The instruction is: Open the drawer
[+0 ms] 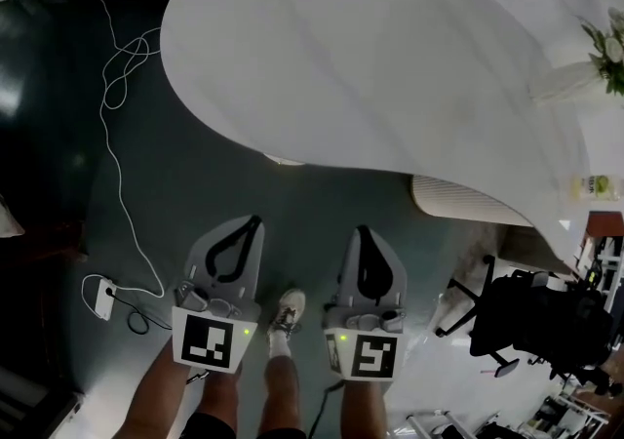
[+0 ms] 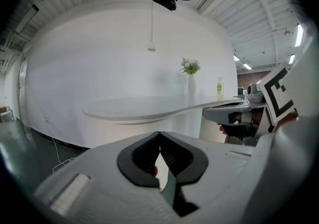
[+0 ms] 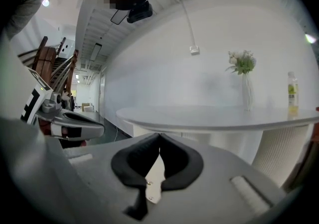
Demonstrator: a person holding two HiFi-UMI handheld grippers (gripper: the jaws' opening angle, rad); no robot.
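Note:
No drawer shows in any view. In the head view my left gripper (image 1: 255, 222) and right gripper (image 1: 362, 231) hang side by side above the dark floor, in front of a large curved white table (image 1: 370, 66). Both point toward the table and both are shut with nothing between their jaws. The left gripper view shows its black jaw tips (image 2: 159, 133) meeting, with the right gripper (image 2: 234, 113) off to its right. In the right gripper view the tips (image 3: 159, 135) also touch, and the left gripper (image 3: 65, 123) lies at the left.
A white cable (image 1: 122, 135) runs across the floor to a power strip (image 1: 102, 297) at the left. A black office chair (image 1: 531, 315) stands at the right. On the table are a vase of flowers (image 2: 191, 81) and a bottle (image 2: 219, 88). My shoe (image 1: 288, 310) is between the grippers.

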